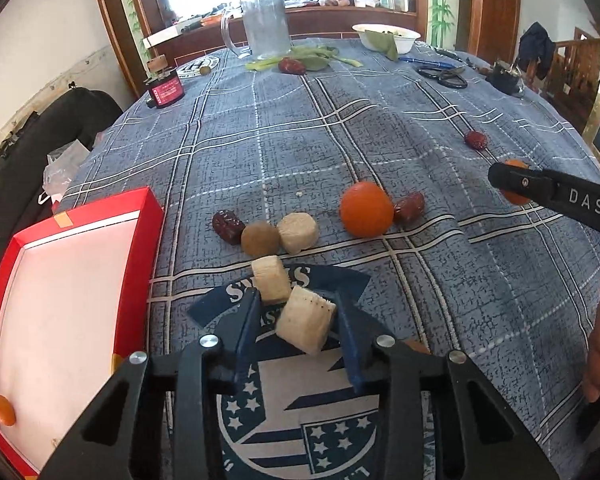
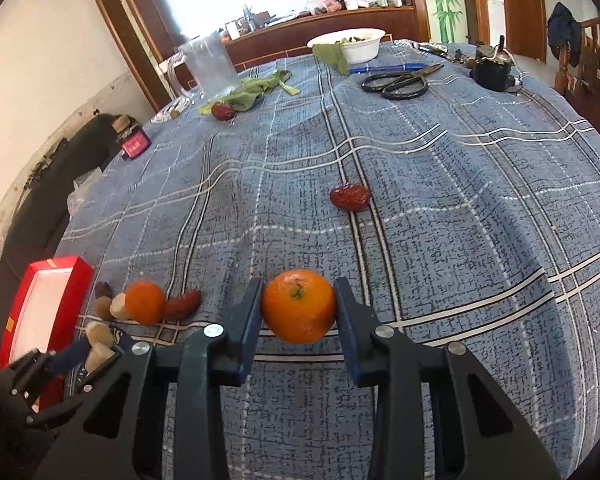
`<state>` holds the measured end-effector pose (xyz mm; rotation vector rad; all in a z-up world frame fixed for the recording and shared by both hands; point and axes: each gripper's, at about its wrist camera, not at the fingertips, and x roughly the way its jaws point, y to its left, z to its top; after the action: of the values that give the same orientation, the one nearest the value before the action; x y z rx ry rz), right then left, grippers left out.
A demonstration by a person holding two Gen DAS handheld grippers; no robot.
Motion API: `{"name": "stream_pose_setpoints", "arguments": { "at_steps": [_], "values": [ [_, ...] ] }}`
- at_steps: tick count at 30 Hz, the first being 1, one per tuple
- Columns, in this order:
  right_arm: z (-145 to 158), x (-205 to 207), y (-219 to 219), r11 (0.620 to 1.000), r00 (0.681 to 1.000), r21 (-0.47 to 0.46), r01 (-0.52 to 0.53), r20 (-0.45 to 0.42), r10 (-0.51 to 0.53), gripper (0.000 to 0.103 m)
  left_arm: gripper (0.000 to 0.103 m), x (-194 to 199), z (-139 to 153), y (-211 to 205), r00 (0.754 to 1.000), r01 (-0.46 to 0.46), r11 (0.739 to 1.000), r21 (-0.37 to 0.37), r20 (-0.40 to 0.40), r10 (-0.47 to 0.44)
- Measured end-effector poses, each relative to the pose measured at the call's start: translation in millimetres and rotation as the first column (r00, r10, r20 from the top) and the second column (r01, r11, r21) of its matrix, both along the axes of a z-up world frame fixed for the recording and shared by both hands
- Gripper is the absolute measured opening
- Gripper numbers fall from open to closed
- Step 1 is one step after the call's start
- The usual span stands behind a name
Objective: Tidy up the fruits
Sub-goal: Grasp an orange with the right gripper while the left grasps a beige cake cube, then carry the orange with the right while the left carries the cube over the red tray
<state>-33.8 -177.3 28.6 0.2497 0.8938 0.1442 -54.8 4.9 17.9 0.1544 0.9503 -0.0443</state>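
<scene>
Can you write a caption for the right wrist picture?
Right tool grips an orange above the blue checked tablecloth.

Across the table I count 3 mandarins, 4 red dates, 3 pale fruit chunks, 1 brown round fruit, 1 red tray, 1 glass mug, 1 white bowl and 1 pair of scissors.

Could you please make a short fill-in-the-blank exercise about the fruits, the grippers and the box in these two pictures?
1. The right gripper has its fingers closed on a mandarin whose colour is ____.
2. The left gripper holds a pale, ____-coloured chunk.
3. The open box beside the tablecloth has ____ walls.
4. The black scissors lie next to a ____ pen.

Missing words: orange; white; red; blue
</scene>
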Motion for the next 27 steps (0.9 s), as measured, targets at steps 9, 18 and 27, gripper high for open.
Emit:
{"name": "stream_pose_setpoints", "arguments": {
  "at_steps": [9,18,27],
  "values": [
    [14,-8,0,1.0,0.995,-0.003,0.006,0.103,-0.006,0.037,0.03,-19,21,4,0.998,-0.006,1.0,0.011,0.057,0.005],
    [27,-16,-2,1.0,0.979,-0.012,0.026,0.204,-0.023,0.037,0.03,-45,52,6,0.991,0.011,1.0,-0.01,0.133,-0.01],
    [35,-22,-4,0.999,0.967,-0.009,0.033,0.252,-0.03,0.037,0.03,-68,70,9,0.984,0.024,1.0,-0.009,0.178,-0.022]
  ]
}}
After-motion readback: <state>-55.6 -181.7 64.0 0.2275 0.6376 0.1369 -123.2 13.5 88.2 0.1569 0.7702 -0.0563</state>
